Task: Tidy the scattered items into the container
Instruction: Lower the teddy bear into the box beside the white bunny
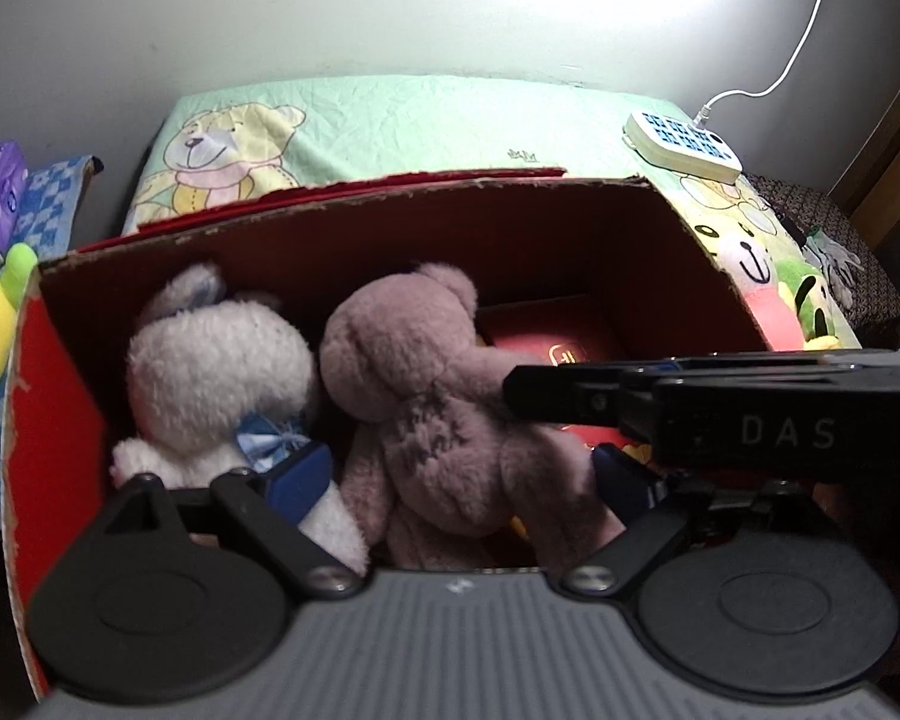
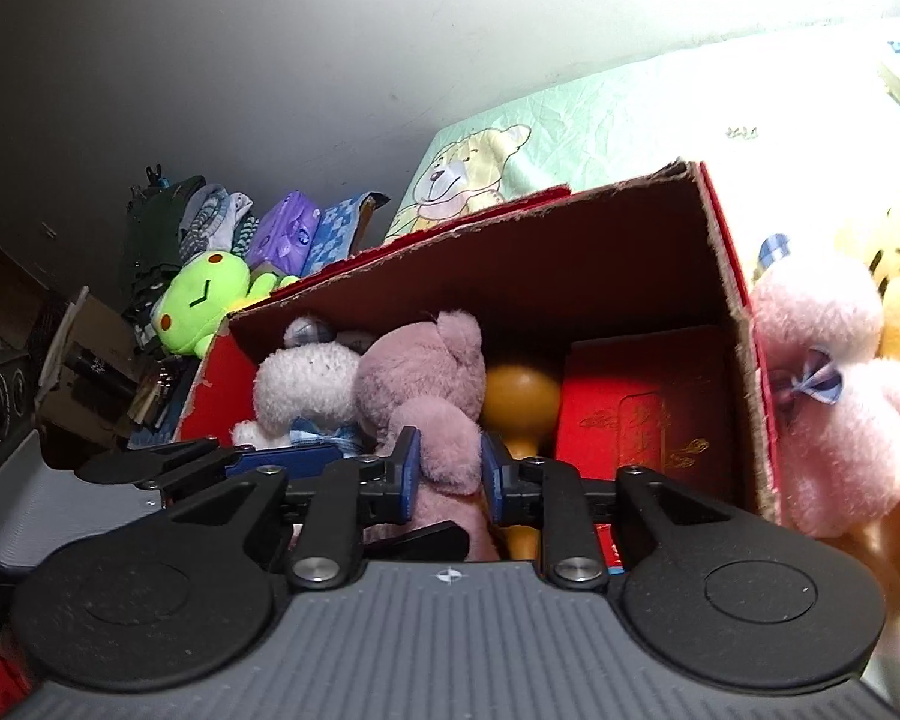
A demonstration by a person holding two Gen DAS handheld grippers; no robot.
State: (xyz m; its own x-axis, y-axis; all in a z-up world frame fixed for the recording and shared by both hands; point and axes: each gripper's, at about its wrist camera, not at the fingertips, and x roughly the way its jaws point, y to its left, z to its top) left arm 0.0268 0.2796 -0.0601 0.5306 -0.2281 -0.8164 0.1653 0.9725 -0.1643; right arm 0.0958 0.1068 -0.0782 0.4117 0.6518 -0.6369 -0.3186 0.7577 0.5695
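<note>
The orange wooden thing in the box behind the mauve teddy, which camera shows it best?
The right wrist view. There the orange rounded object stands in clear sight between the mauve teddy and the red booklet. In the left wrist view the teddy hides nearly all of it; only small yellowish slivers show.

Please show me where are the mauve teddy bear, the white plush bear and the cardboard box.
mauve teddy bear (image 1: pixel 402 354): left wrist view, back of its head.
white plush bear (image 1: pixel 216 366): left wrist view, its head.
cardboard box (image 1: pixel 510 228): left wrist view, inner far wall.

Two bears side by side in box; booklet right.
</note>
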